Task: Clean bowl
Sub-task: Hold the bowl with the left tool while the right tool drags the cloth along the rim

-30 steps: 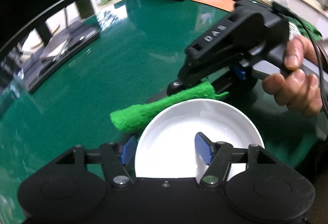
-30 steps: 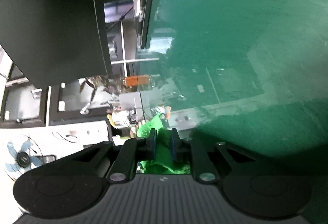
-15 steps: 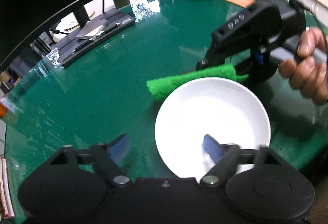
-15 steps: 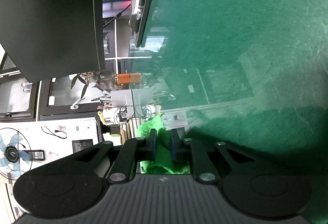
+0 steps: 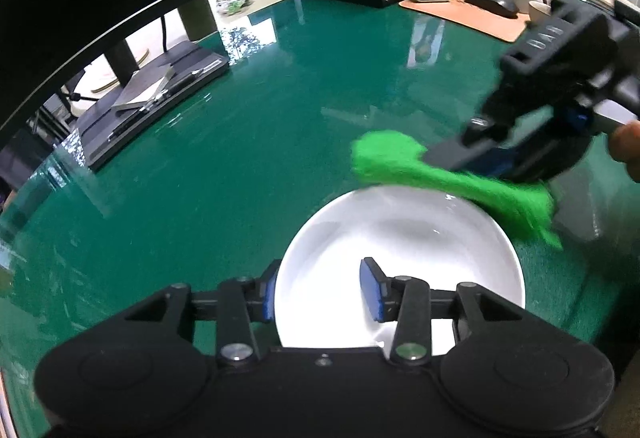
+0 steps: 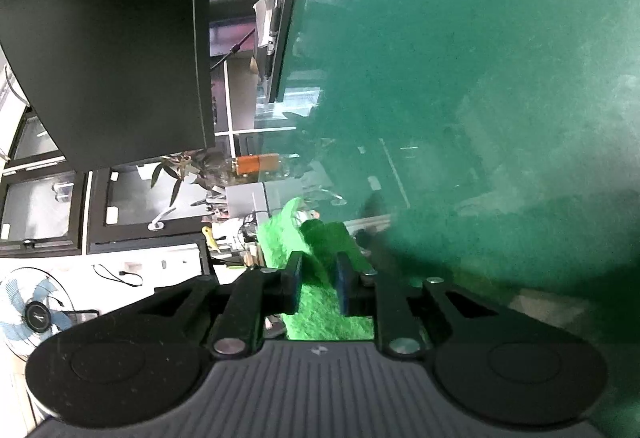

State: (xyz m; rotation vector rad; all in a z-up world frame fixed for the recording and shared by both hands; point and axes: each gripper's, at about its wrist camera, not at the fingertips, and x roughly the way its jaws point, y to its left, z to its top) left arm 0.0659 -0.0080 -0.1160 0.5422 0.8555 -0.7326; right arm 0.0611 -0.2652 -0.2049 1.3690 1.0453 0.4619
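The left gripper (image 5: 322,290) stands wide open with the near rim of the white bowl (image 5: 400,238) between its fingers; one blue pad (image 5: 372,288) sits inside the bowl and the other just outside the rim, and whether either touches the rim cannot be told. The bowl sits on the green table (image 5: 240,157) directly ahead of this gripper. Beyond the bowl's far rim and to the right, the right gripper (image 5: 480,157) is closed tight on a bright green cloth (image 5: 460,177), which hangs across the far edge of the bowl and looks blurred. In the right wrist view, the right gripper's fingers (image 6: 292,278) pinch that cloth (image 6: 316,258), with the table filling the space ahead.
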